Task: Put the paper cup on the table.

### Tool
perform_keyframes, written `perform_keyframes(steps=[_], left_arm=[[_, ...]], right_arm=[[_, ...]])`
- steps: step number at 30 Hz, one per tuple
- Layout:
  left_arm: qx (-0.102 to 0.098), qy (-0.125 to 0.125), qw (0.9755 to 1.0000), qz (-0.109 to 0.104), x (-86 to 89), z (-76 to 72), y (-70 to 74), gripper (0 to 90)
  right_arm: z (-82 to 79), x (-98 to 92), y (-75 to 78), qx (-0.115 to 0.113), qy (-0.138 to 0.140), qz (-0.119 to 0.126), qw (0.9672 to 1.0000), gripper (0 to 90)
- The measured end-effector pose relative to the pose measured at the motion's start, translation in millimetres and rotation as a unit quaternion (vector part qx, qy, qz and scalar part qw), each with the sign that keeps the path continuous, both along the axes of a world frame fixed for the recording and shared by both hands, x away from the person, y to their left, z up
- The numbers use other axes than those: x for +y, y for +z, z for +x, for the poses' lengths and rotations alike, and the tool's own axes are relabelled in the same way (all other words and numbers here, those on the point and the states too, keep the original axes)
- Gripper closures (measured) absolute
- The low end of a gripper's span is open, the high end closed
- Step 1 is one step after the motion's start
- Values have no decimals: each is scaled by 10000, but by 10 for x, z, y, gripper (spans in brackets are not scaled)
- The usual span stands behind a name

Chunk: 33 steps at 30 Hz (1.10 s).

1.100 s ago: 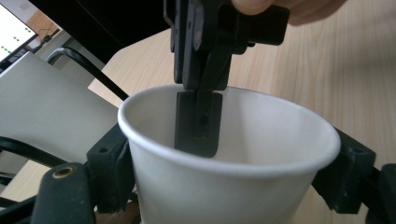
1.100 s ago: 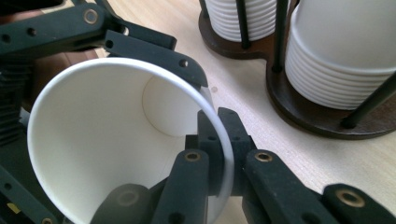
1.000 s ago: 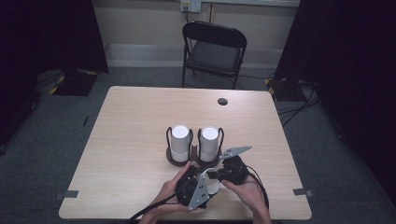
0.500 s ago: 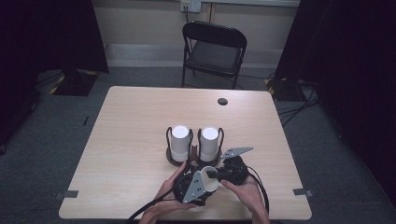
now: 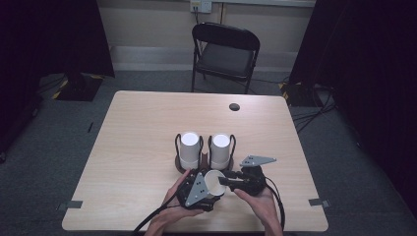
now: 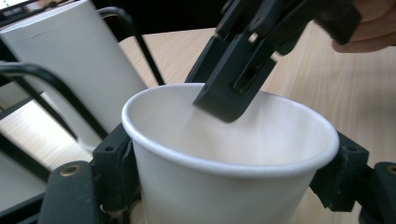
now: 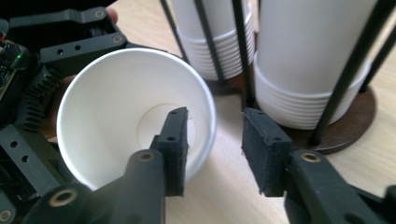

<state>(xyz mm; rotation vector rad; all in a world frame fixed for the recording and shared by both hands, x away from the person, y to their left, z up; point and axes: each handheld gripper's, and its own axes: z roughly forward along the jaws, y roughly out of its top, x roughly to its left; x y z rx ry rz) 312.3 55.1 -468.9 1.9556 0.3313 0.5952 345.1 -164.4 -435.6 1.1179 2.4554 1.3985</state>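
Right gripper view: right claw (image 7: 212, 149) just opening, pads straddling paper cup (image 7: 116, 107) rim, no contact. Left claw (image 6: 224, 186) clamps cup wall. Risk: left squeeze crushes cup.

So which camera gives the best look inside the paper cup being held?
The right gripper view: the paper cup faces the camera, showing its bottom, with one jaw of the right gripper inside the rim. The left gripper view shows its rim and outer wall close up. The high view shows it small.
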Motion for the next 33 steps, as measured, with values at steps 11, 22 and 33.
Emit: perform_keyframes(steps=[11, 22, 33], left_arm=[[176, 333, 9985, -406, 158, 14, 2, 233], [301, 559, 9954, -720, 331, -8, 30, 231], [385, 767, 9918, -950, 526, -74, 55, 231]], right_arm=[[-51, -60, 28, -515, -214, 314, 9979, 459], [-110, -173, -32, -917, -665, 656, 9914, 365], [-177, -313, -119, -1277, -1235, 756, 9812, 294]])
